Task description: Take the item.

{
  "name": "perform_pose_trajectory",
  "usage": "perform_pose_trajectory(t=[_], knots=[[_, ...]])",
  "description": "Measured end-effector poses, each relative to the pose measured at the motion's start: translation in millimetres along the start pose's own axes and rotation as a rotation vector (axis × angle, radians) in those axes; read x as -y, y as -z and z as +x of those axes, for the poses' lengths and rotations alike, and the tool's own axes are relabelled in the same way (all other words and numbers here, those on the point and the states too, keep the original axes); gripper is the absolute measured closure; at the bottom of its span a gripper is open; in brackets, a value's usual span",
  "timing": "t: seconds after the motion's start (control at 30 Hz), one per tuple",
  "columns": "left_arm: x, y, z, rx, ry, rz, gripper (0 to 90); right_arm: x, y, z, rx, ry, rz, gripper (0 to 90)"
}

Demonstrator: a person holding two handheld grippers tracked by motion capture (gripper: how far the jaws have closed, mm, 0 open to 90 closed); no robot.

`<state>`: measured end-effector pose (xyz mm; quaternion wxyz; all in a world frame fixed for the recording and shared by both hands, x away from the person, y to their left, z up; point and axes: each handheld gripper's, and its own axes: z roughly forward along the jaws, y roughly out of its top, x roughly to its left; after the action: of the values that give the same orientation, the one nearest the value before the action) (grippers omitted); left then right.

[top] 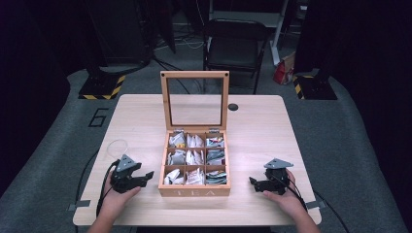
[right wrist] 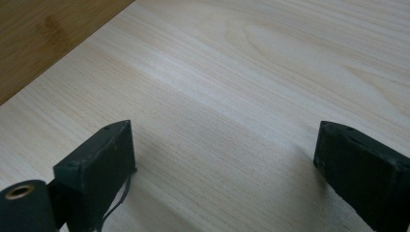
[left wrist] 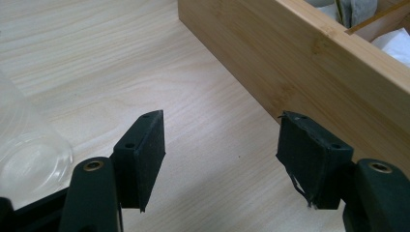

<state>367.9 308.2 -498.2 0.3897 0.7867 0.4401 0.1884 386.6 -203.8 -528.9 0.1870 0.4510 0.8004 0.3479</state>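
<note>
A wooden tea box [top: 194,190] marked TEA stands at the table's middle front, its glass lid [top: 195,101] raised upright behind it. Its compartments hold several tea bags [top: 195,157]. My left gripper [top: 145,177] rests on the table just left of the box, pointing at the box's side wall [left wrist: 309,63]; its jaws stand apart with bare wood between them. My right gripper [top: 253,182] lies on the table to the right of the box, jaws wide apart and nothing between them. In the right gripper view the box wall [right wrist: 43,38] shows at the upper left.
A clear plastic cup [top: 117,147] stands left of the box, behind my left gripper, and shows at the left edge as the cup [left wrist: 29,154] in the left gripper view. A small dark disc [top: 233,107] lies at the far right. A black chair [top: 235,46] stands beyond the table.
</note>
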Motion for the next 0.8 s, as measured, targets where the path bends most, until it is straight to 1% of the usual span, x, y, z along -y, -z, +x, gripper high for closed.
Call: perform_pose_trajectory(t=[0.03, 0.07, 0.17, 0.23, 0.27, 0.3, 0.33, 0.37, 0.4, 0.47, 0.53, 0.57, 0.67, 0.73, 0.8], knots=[[0.2, 0.0, -0.7, -0.004, 0.009, -0.012, 33.7, 0.0, 0.0, 0.0, 0.001, 0.000, 0.000, 6.7], [-0.5, 1.6, 0.2, -0.003, 0.002, -0.004, 33.9, 0.0, 0.1, 0.1, -0.003, -0.001, -0.001, 6.7], [-1.4, 3.4, 0.2, -0.004, 0.019, -0.013, 34.3, 0.0, 0.0, 0.0, -0.003, 0.001, -0.001, 6.7], [-2.1, 4.6, 1.3, -0.007, 0.016, -0.013, 34.7, 0.0, 0.1, 0.0, -0.003, 0.001, 0.000, 6.7], [-2.8, 5.8, 2.0, -0.007, 0.031, -0.016, 35.2, 0.0, 0.0, -0.2, 0.000, 0.003, 0.000, 6.7], [-3.4, 6.6, 2.6, -0.005, 0.032, -0.011, 35.3, 0.0, 0.0, 0.0, 0.001, -0.001, 0.000, 6.7], [-3.9, 7.0, 3.1, -0.015, 0.033, -0.019, 35.5, 0.0, 0.1, 0.0, -0.003, 0.001, -0.001, 6.7], [-4.9, 8.5, 4.0, -0.011, 0.039, -0.014, 36.0, 0.0, 0.1, 0.1, -0.003, 0.000, 0.000, 6.7], [-5.7, 9.1, 4.3, -0.015, 0.046, -0.022, 36.4, 0.0, 0.0, 0.0, -0.003, 0.001, -0.001, 6.8], [-8.5, 11.5, 5.6, 0.000, 0.062, -0.031, 37.1, 0.0, 0.0, -0.2, 0.001, 0.002, 0.000, 6.7], [-11.6, 13.3, 5.3, 0.001, 0.059, -0.035, 37.5, 0.0, -0.1, 0.0, 0.001, 0.001, -0.001, 6.7], [-13.3, 14.3, 5.4, -0.002, 0.051, -0.038, 37.8, 0.0, 0.0, 0.1, -0.002, 0.001, -0.001, 6.7], [-16.7, 15.6, 4.3, -0.002, 0.048, -0.044, 38.7, 0.0, -0.1, 0.0, 0.001, 0.001, -0.001, 6.7], [-18.2, 16.4, 4.2, 0.004, 0.045, -0.034, 39.5, 0.0, -0.1, 0.1, 0.001, 0.001, -0.001, 6.7], [-18.9, 16.5, 4.1, 0.000, 0.041, -0.030, 39.6, 0.0, -0.1, 0.1, 0.001, 0.000, -0.001, 6.7]])
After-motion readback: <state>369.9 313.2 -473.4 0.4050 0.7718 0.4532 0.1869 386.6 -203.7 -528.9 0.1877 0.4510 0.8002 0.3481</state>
